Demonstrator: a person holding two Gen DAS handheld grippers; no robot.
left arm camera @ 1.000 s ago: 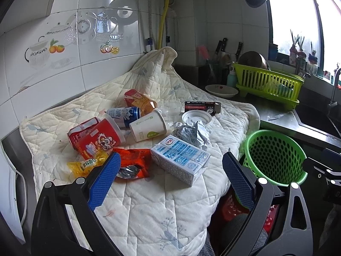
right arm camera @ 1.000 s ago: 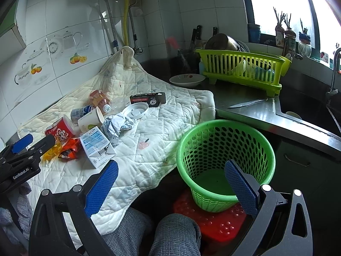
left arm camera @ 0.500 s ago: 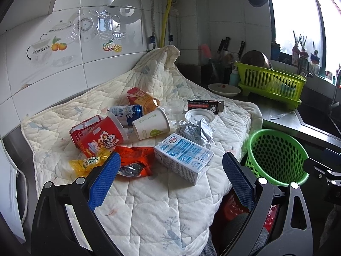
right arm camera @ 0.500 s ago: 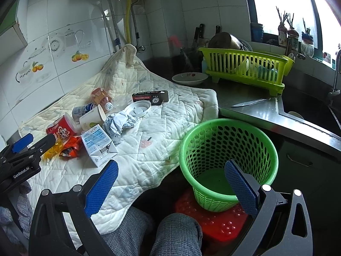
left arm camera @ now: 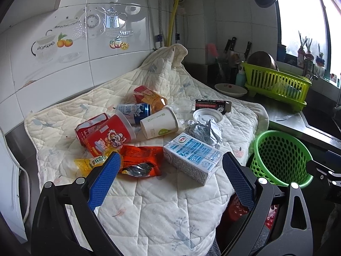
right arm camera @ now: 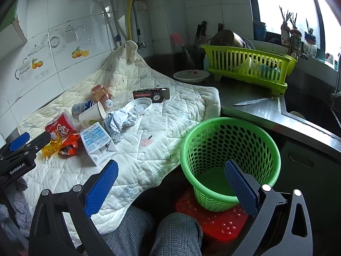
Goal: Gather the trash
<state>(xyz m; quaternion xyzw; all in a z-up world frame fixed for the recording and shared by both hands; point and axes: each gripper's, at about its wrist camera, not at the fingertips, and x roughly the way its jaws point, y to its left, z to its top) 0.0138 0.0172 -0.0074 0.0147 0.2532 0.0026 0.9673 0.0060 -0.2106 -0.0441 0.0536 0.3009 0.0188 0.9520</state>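
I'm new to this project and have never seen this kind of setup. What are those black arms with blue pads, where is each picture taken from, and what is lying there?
There is no robot here. A person holds a pair of hand-held tongs in each hand, and each pair carries a wide-angle camera looking forward along its two fingers. One picture comes from the left tongs, the other from the right tongs. Both stand open and hold nothing.

On the quilted cloth lies the trash: a milk carton, a paper cup on its side, crumpled foil, an orange wrapper, a red cup and more. The green basket, beside the cloth on a red stool, looks empty. A person's knees show at the bottom of the right view.
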